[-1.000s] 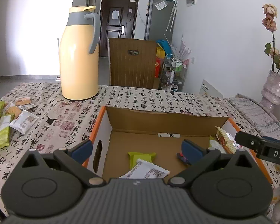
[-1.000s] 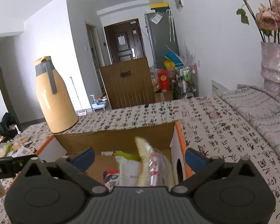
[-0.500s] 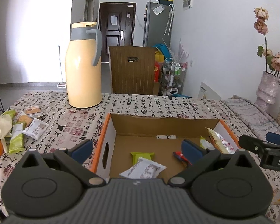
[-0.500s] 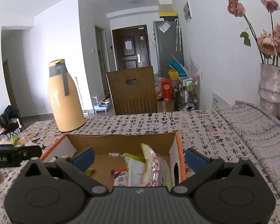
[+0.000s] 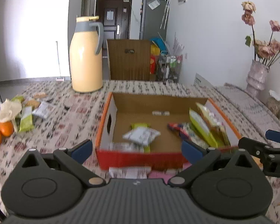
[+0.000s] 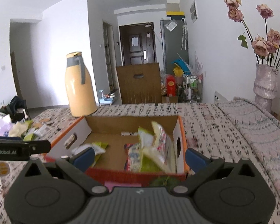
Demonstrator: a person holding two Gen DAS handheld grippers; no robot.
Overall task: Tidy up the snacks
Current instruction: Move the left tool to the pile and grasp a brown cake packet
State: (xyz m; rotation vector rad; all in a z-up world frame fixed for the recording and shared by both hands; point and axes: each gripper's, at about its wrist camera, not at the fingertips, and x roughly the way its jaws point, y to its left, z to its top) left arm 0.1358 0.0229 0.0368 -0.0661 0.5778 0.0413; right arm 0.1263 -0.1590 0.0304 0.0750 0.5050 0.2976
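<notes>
Both grippers have pulled back from the cardboard box (image 5: 221, 115) since a second ago, so that its red front wall now shows in both views, where before only the inside was seen. The left gripper (image 5: 137, 149) hangs in front of the box with its jaws wide apart and nothing between them. The right gripper (image 6: 139, 157) is the same: jaws spread wide, holding nothing.

The box stands open on the table with the printed cloth (image 5: 74, 119). Inside it, near the middle of the floor, lies a white snack packet (image 5: 141, 135) on top of a green packet (image 5: 140, 126). At about 3 o'clock in the box several bigger bags (image 5: 205, 125) lean against the right wall, yellow-green and white, with a red and blue packet (image 5: 177, 127) lying just beside them. In the right wrist view these bags (image 6: 155, 149) stand tilted near the wall with the hand hole.

On the cloth at about 9 o'clock from the box lies a loose group of snacks (image 5: 30, 110), well apart from it, with two oranges (image 5: 1, 132) nearer the table edge. A tall yellow jug (image 5: 85, 57) stands at about 11 o'clock behind the box. A vase with dry roses (image 6: 265, 82) stands far at 2 o'clock.
</notes>
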